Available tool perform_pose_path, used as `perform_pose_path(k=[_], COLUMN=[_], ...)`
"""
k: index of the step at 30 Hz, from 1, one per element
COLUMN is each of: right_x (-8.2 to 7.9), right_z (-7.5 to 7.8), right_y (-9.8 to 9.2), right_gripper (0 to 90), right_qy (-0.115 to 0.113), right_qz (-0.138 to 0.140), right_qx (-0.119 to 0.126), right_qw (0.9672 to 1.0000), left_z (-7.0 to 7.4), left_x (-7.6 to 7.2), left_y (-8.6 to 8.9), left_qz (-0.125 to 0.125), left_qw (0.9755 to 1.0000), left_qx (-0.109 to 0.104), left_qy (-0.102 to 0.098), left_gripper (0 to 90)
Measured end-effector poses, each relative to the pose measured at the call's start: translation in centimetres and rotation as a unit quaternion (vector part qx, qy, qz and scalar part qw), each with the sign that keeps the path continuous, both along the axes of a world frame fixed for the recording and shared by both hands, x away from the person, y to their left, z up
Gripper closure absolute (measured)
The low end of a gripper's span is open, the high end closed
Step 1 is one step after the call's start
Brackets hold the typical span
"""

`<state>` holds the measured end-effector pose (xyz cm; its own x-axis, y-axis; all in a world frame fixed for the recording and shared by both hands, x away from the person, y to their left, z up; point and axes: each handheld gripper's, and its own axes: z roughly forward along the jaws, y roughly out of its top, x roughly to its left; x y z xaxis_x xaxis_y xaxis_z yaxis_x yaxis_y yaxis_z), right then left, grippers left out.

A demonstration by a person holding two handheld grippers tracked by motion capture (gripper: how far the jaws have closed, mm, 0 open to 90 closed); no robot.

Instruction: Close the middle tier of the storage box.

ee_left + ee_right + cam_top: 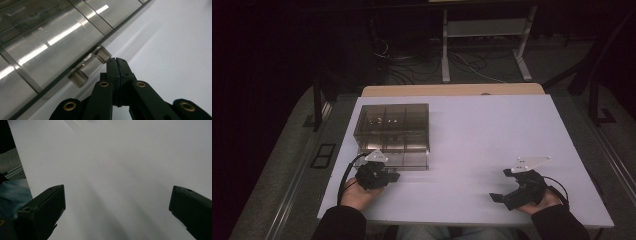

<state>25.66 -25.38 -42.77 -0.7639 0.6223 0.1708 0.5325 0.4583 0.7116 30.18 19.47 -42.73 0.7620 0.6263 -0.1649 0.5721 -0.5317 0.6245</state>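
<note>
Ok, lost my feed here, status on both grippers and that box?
Left gripper shut, empty, beside the metal handle of the smoky clear compartment box. Right gripper open, idle over white table. Nothing in the way.

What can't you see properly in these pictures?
- Inside the smoky plastic box: high view, tinted lid and dim light hide what's in it.
- Box handle: left gripper view, shut left claw sits beside it; touching or not is unclear.
- Right claw: right gripper view, edges cut off its jaws.
</note>
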Motion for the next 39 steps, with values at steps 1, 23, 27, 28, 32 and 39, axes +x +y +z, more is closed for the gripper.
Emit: perform_pose_path(k=[1, 23, 27, 28, 32, 39], right_x=[0.0, 0.02, 0.01, 0.01, 0.01, 0.01], right_z=[0.0, -0.03, -0.03, -0.03, -0.03, -0.03], right_y=[0.0, 0.03, 0.05, 0.04, 0.04, 0.04], right_gripper=[0.0, 0.0, 0.0, 0.0, 0.0, 0.0], right_qy=[0.0, 0.002, 0.003, 0.002, 0.002, 0.003], right_qz=[0.0, 0.001, 0.001, 0.001, 0.001, 0.001], right_qx=[0.0, -0.001, -0.002, -0.002, -0.002, -0.002], right_qw=[1.0, 1.0, 1.0, 1.0, 1.0, 1.0], left_z=[-0.02, 0.45, 0.5, 0.51, 0.65, 0.73], left_x=[0.04, 0.52, 0.58, 0.59, 0.65, 0.77], left_y=[0.01, 0.37, 0.39, 0.39, 0.43, 0.51], left_qz=[0.001, 0.012, 0.013, 0.014, 0.017, 0.024], left_qw=[1.0, 0.9999, 0.9999, 0.9998, 0.9998, 0.9996], left_qx=[0.002, -0.002, -0.002, -0.002, -0.003, -0.009], left_qy=[-0.001, -0.009, -0.01, -0.011, -0.013, -0.016], left_gripper=[88.7, 88.7, 88.7, 88.7, 88.7, 88.8])
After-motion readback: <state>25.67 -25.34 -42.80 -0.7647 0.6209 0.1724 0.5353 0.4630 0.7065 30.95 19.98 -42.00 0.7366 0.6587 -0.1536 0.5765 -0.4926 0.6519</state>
